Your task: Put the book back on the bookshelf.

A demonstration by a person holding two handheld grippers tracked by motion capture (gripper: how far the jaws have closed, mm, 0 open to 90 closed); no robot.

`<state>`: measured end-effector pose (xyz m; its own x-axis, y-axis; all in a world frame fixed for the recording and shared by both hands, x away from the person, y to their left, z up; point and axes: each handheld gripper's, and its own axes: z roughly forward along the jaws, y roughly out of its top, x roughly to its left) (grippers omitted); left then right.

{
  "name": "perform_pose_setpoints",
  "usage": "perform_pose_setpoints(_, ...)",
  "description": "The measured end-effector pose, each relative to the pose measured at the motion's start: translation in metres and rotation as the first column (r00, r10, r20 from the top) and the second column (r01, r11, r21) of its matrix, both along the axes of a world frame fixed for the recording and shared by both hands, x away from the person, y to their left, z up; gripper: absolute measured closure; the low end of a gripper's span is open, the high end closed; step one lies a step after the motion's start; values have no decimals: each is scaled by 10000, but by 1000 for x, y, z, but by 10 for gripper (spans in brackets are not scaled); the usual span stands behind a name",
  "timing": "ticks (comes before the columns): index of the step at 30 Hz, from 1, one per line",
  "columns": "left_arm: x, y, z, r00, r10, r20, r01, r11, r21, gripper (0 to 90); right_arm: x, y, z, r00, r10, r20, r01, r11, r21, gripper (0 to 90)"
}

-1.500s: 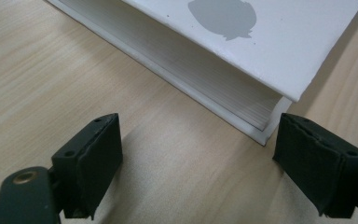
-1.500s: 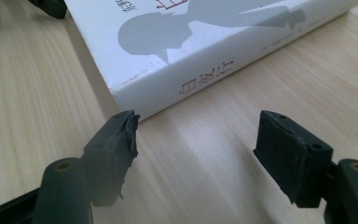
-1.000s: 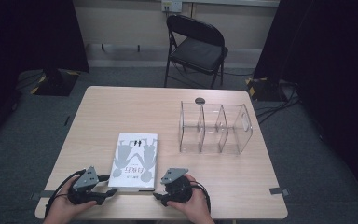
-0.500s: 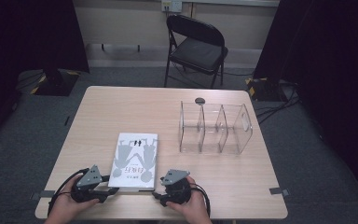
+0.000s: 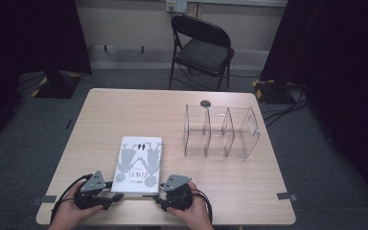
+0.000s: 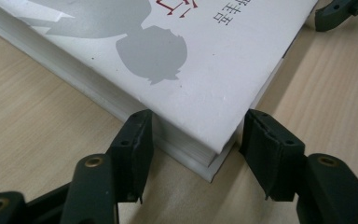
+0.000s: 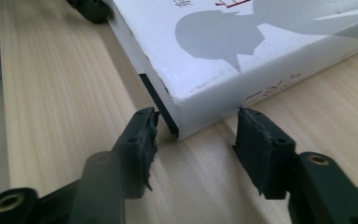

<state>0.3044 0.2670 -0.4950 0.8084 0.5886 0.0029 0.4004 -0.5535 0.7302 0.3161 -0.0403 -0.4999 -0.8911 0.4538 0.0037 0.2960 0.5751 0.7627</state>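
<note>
The left gripper [image 6: 193, 140] straddles the book's [image 6: 223, 60] near corner; its jaws, just opening, stand narrow and barely clear of it. The right gripper [image 7: 196, 133], just closing, brackets the other near corner without pressing. From above: wood table [image 5: 124, 105], clear organizer [image 5: 220, 132], chair [image 5: 201, 48]. The cover text is cut off.

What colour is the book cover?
White with grey silhouette figures, clearest in the left gripper view.
</note>
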Motion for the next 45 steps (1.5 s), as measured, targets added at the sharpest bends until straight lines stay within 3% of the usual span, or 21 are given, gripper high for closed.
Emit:
perform_pose_setpoints(4,0,0,1,10000,5,-8,-5,10000,59,466,0,0,0,10000,-10,5,10,10000,4,512)
perform_pose_setpoints(6,0,-2,3,10000,-16,73,13,9996,279,467,0,0,0,10000,-15,13,15,10000,1,512)
perform_pose_setpoints(9,0,-4,5,9999,81,-100,-78,9996,282,470,0,0,0,10000,-18,78,18,10000,-14,511)
perform_pose_setpoints(11,0,-4,8,10000,64,2,-64,9987,504,472,-1,0,0,10000,-50,74,50,10000,-10,509)
perform_pose_setpoints(15,-1,-4,12,9999,105,34,-106,9988,470,477,-1,1,0,10000,-52,74,53,10000,-20,505)
perform_pose_setpoints(16,-3,-2,16,9998,212,18,-212,9997,90,486,-1,1,0,10000,-46,78,46,10000,-19,502)
perform_pose_setpoints(19,-3,-1,20,9996,267,32,-266,9994,-230,505,-1,1,0,9999,-16,106,16,10000,-31,498)
perform_pose_setpoints(22,-3,-2,23,9996,218,181,-218,9998,-22,505,-1,1,0,9999,-12,116,12,10000,-39,495)
perform_pose_setpoints(28,-3,-2,30,9993,252,283,-247,9995,-183,506,-1,1,0,9999,79,141,-78,10000,-57,465)
perform_pose_setpoints(32,-3,-3,31,9992,238,318,-231,9995,-193,506,-1,3,0,9999,124,98,-123,9999,-79,403)
perform_pose_setpoints(34,-3,-3,31,9992,216,324,-211,9997,-156,507,-1,5,0,9998,168,132,-165,9996,-230,259)
perform_pose_setpoints(37,-4,-2,32,9991,218,357,-211,9996,-205,514,-2,9,0,9990,6,454,14,9991,-430,193)
perform_pose_setpoints(40,-3,-2,33,9991,201,372,-195,9996,-184,518,-3,11,2,9979,29,646,13,9979,-647,189)
perform_pose_setpoints(41,-3,-2,33,9991,197,376,-191,9997,-183,519,-4,11,2,9987,-9,513,44,9976,-686,186)
perform_pose_setpoints(45,-3,-2,34,9992,239,333,-230,9993,-287,521,-3,11,4,9980,-9,624,49,9979,-645,180)
